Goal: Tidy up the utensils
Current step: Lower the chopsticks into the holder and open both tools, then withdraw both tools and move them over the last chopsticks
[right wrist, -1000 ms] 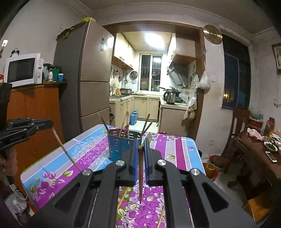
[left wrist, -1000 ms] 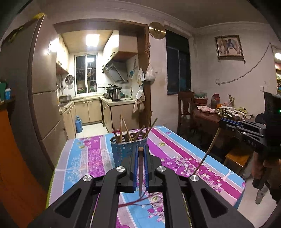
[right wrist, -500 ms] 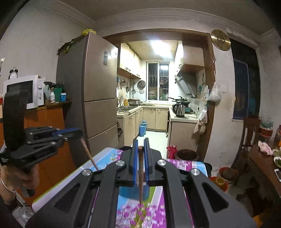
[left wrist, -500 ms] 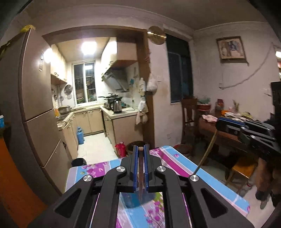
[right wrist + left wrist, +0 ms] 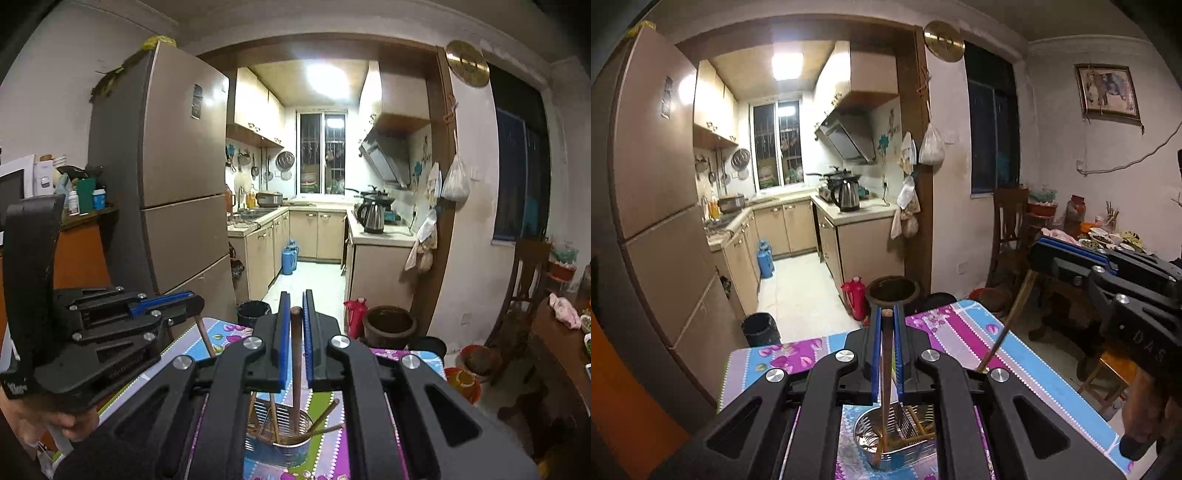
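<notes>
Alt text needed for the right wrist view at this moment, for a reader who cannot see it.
The right gripper holds a brown chopstick upright over a blue utensil holder that already contains several chopsticks, on a floral-cloth table. The left gripper, at left, grips another chopstick. Behind are a fridge and a lit kitchen.

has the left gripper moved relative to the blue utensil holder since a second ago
Yes. The left gripper has moved forward and over the holder, which was ahead of its fingers and now sits below them.

Dim room, bright ceiling light (image 5: 787, 65) in the kitchen at upper centre blown out with glare, fridge door (image 5: 184, 122) catching reflections, strong fisheye bending and dark vignette at corners, foreground shadowed
</notes>
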Motion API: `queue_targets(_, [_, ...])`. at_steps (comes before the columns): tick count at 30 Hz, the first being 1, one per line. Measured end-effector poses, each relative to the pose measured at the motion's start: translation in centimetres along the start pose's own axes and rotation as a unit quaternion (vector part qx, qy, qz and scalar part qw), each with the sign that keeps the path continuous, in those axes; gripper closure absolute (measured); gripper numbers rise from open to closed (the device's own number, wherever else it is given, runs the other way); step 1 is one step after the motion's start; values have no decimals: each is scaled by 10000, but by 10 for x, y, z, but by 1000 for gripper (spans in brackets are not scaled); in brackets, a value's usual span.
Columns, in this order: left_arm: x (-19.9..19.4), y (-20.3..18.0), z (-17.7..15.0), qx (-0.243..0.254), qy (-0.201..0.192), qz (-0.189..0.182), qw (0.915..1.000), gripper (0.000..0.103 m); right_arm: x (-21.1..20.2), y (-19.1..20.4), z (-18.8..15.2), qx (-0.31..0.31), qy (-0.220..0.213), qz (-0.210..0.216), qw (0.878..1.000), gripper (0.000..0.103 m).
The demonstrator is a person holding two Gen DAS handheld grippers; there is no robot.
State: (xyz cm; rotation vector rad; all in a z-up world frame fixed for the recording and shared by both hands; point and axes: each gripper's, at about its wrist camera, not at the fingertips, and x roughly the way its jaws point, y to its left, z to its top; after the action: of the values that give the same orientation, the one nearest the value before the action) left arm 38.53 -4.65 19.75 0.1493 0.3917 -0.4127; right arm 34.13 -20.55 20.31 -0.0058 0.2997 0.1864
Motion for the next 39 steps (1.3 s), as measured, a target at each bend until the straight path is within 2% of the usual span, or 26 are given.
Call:
queue_targets(6, [41,8,-19,-59,334,28,9994,95,38,-3,-22,155,329,-3,9993,98])
queue_targets(14, [81,1,-69,71,855,122,9962,95,80,1,-66,269,856,-45,9960,98])
queue_targets(18, [87,2,-83,29,858,245,9960,94,91,3,-84,246,1067,-98,9939,98])
queue_targets(19, [84,3,-82,41,828,283,9962,93,90,3,-85,247,1079,-108,9938,93])
queue_targets(20, [79,4,-79,63,745,305,9967,90,84,2,-83,250,989,-106,9947,84])
queue_targets(22, [65,5,-70,105,529,417,9977,83,72,0,-77,275,812,-135,9962,77])
queue_targets(26, [26,21,-46,-120,29,601,9981,79,32,-13,-55,326,373,-190,9986,77])
queue_targets(28, [-5,32,-31,-275,-367,834,9955,77,8,-23,-45,317,181,-221,9991,77])
queue_targets(30, [-41,37,-24,-411,-742,1015,9912,74,-27,-34,-39,222,-39,-261,9994,77])
queue_targets(32, [-75,33,-24,-360,-1038,1007,9888,71,-70,-43,-42,46,-181,-293,9994,77])
queue_targets(33, [-97,24,-30,-208,-1182,1038,9873,69,-84,-47,-45,-42,-202,-345,9992,77])
queue_targets(35, [-134,1,-53,118,-1296,947,9870,54,-127,-52,-64,-319,-259,-412,9983,73])
queue_targets(36, [-145,-11,-66,239,-1268,852,9880,51,-144,-55,-77,-436,-247,-478,9976,73])
queue_targets(39, [-173,-54,-123,789,-1000,601,9900,50,-195,-54,-135,-715,-21,-712,9949,73])
